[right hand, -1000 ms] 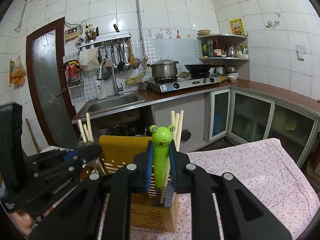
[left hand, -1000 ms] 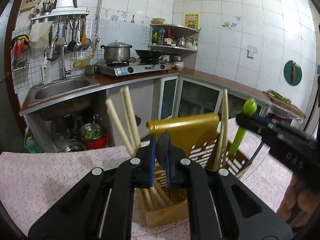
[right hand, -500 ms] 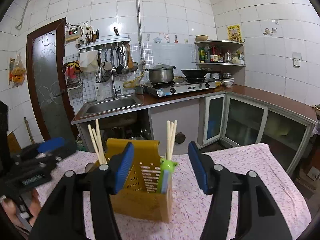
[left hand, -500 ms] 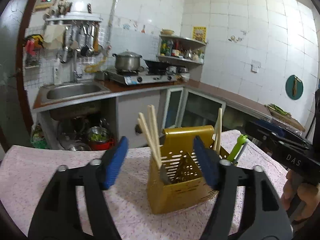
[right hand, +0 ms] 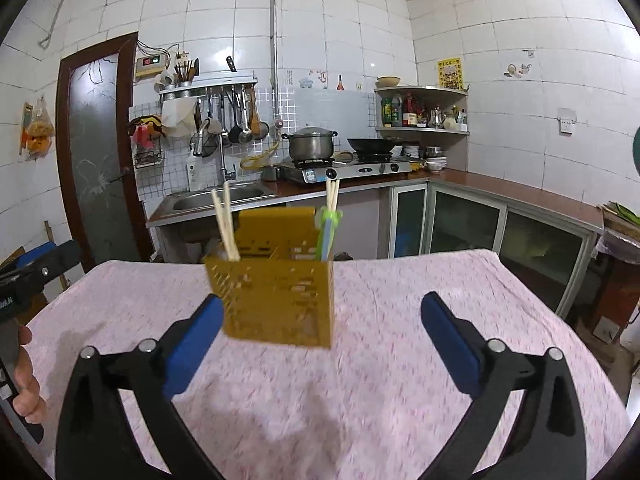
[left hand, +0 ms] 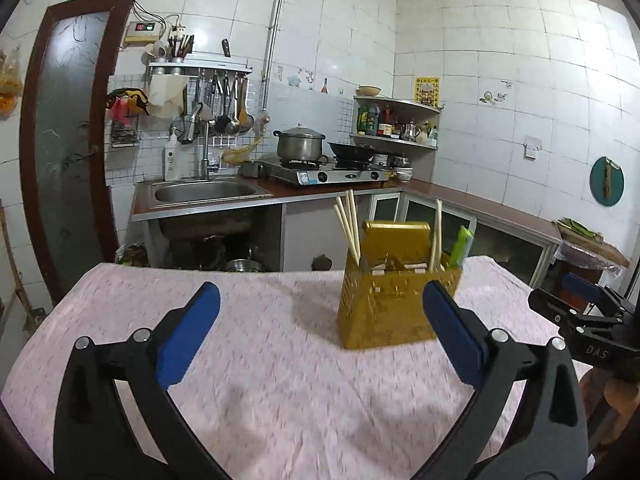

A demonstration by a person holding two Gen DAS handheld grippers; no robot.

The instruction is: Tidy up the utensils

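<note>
Left gripper (left hand: 320, 320), right gripper (right hand: 320, 320): jaws opening wide, empty.

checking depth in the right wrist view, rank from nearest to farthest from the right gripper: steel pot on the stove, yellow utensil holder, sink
1. yellow utensil holder, on the pink tablecloth just ahead, slightly left of the right gripper, whose jaws are opening with nothing between them.
2. sink, on the counter behind the table, left.
3. steel pot, on the stove by the back wall.

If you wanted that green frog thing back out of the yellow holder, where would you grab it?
Probably by its top end, coming from above: the frog utensil stands nearly upright in the holder, with only its upper part clear of the rim, chopsticks close beside it.
</note>
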